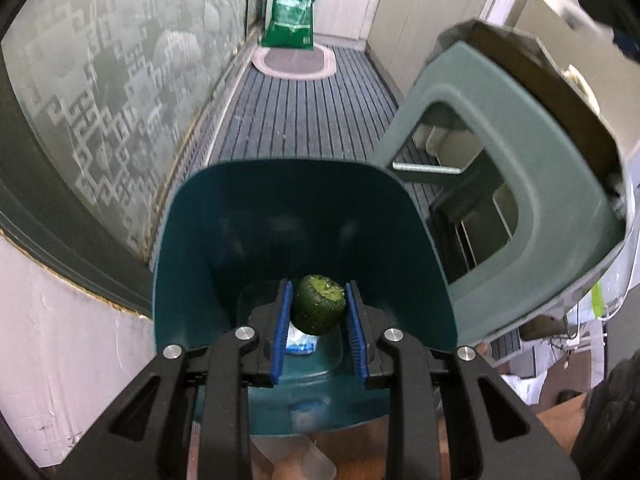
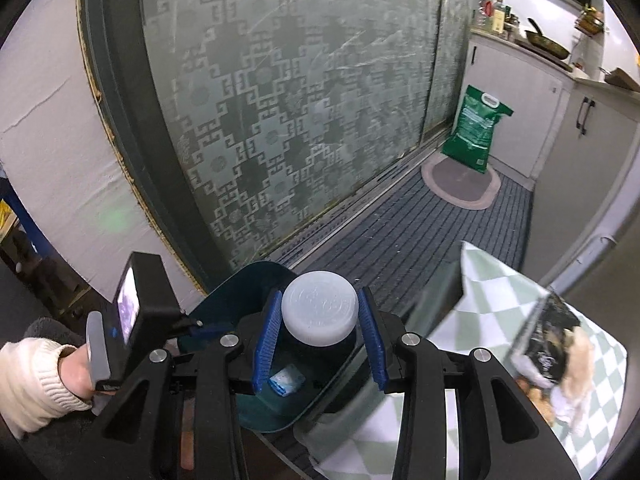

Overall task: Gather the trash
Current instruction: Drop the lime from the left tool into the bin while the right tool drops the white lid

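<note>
In the left wrist view my left gripper (image 1: pixel 316 304) is shut on a dark green, bitten fruit piece (image 1: pixel 319 303) and holds it over the open teal trash bin (image 1: pixel 240 240). A blue-and-white wrapper (image 1: pixel 299 342) lies at the bin's bottom. In the right wrist view my right gripper (image 2: pixel 318 312) is shut on a white plastic lid-topped jar (image 2: pixel 319 309), held above the same teal bin (image 2: pixel 256 404), where the blue wrapper (image 2: pixel 286 379) shows inside. The left hand-held gripper unit (image 2: pixel 132 312) is at the left.
A grey-green stool (image 1: pixel 512 168) stands tilted at the right of the bin. A green bag (image 1: pixel 294 12) leans at the corridor's far end on an oval mat (image 1: pixel 295 62). A frosted patterned glass door (image 2: pixel 280 100) runs along the left. A checked cloth with a snack bag (image 2: pixel 552 344) lies at the right.
</note>
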